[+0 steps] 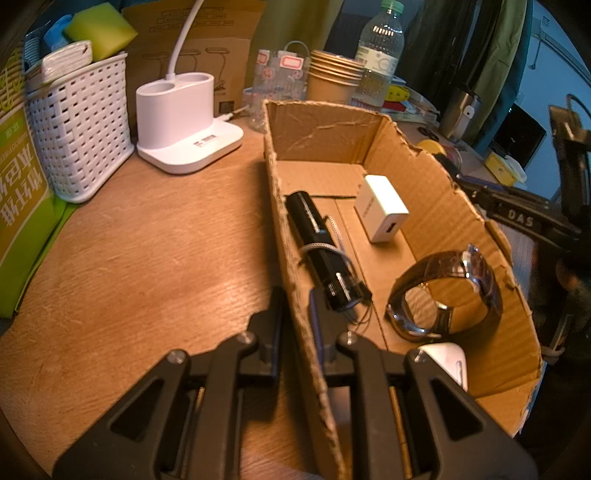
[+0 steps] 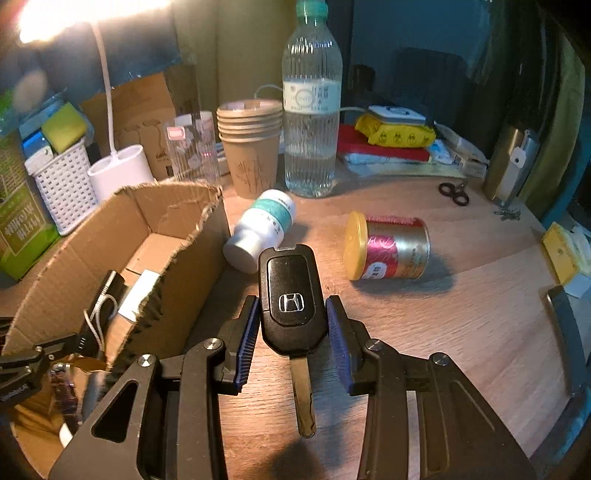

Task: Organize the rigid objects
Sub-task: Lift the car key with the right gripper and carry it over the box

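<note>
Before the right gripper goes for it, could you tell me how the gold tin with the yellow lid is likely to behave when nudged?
The gold tin lies on its side on the wooden table, so it will probably roll if pushed across its round wall. Its shiny surface looks smooth and may slip between pads. It looks rigid, so a firm squeeze should be safe; its weight cannot be judged.

Both views are lit warmly and dimly. In the right wrist view, strong glare is thrown from the lamp head (image 2: 55, 14) at upper left, and a shadow is cast rightward by the tin (image 2: 388, 245). Edges are bent and darkened by fisheye distortion.
</note>
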Available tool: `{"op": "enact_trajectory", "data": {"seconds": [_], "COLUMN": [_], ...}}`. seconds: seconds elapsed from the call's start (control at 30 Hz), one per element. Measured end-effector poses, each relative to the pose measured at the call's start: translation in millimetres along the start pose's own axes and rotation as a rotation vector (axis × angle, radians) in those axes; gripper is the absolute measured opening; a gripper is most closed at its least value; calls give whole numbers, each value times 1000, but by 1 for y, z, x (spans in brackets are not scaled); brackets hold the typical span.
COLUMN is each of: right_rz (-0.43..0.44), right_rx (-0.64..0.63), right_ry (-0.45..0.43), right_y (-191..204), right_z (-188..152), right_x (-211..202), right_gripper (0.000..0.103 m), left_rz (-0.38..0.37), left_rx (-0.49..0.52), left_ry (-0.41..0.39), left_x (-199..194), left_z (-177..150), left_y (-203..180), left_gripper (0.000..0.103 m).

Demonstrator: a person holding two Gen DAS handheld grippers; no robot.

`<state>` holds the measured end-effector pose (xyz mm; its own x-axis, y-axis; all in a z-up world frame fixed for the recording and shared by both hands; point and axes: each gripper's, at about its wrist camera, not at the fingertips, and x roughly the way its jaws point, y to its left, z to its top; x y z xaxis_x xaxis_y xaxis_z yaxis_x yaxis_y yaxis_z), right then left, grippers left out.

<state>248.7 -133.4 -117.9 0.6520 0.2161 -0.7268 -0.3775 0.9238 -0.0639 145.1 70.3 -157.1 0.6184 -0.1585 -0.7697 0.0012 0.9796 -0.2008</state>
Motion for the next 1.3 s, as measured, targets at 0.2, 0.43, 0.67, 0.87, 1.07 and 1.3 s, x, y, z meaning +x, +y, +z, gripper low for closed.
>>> {"op": "enact_trajectory", "data": {"seconds": [0.2, 0.43, 0.67, 0.87, 1.07, 1.3], "right_rz": [4, 9, 19, 38, 67, 101], "right_rx": [-18, -31, -56, -82, -102, -129], "right_ry": [-34, -70, -97, -123, -135, -135], "right_y": [8, 14, 27, 40, 55, 70], "right_z": [4, 9, 10, 11, 12, 10], "right_x": [-15, -31, -43, -54, -60, -62], "right_gripper": [39, 39, 39, 39, 39, 39], "left_rz": [0, 0, 0, 0, 0, 0], "left_rx": [0, 0, 0, 0, -1, 0], "left_ry": [0, 0, 0, 0, 0, 0], "left_x": [0, 0, 1, 1, 1, 0], "left_z": [0, 0, 0, 0, 0, 0], "left_y": [0, 0, 0, 0, 0, 0], "left_gripper": [14, 14, 14, 14, 14, 14]}}
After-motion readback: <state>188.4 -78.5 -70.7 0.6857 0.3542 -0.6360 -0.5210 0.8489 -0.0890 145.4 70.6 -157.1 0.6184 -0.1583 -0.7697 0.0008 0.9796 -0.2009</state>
